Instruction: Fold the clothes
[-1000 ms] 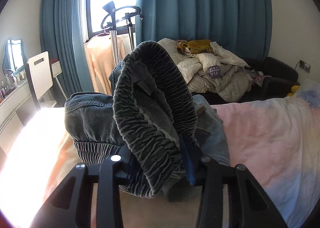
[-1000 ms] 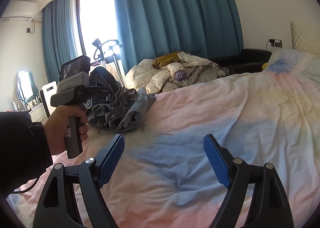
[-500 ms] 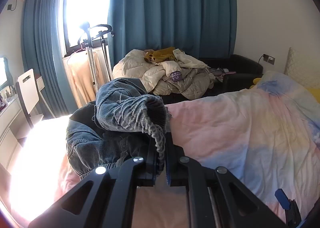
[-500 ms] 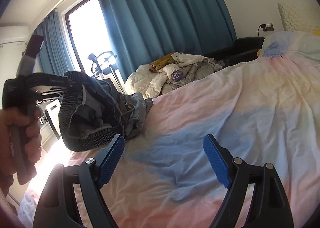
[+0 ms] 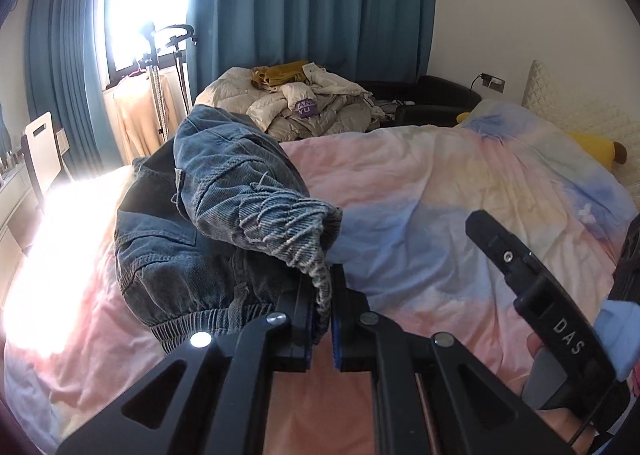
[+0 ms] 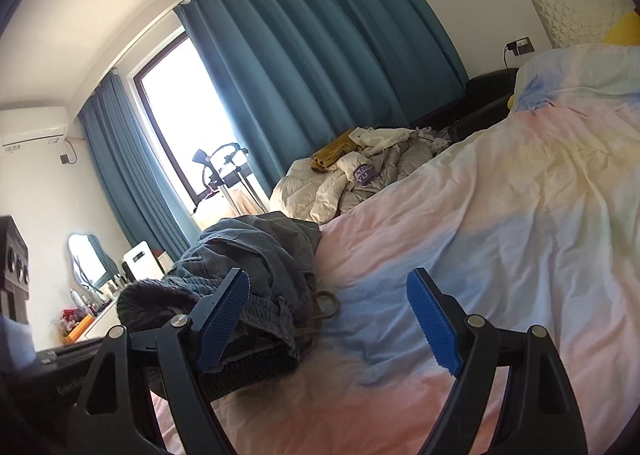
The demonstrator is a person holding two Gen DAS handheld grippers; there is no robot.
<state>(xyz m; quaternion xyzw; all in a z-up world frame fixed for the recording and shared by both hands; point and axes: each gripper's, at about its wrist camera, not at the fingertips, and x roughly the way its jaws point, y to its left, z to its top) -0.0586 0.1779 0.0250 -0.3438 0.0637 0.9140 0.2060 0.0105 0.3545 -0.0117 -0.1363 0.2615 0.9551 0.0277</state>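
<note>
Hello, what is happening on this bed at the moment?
A person is folding clothes with two hand-held grippers. The left gripper is shut on the frayed edge of a crumpled denim garment and holds that edge above the rest of the heap on the pastel bedcover. The right gripper is open beside the garment and holds nothing. No fold is made yet.

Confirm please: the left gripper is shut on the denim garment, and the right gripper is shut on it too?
Not quite. The left gripper is shut on the denim garment, but the right gripper stands open and empty, as the right wrist view shows.
</note>
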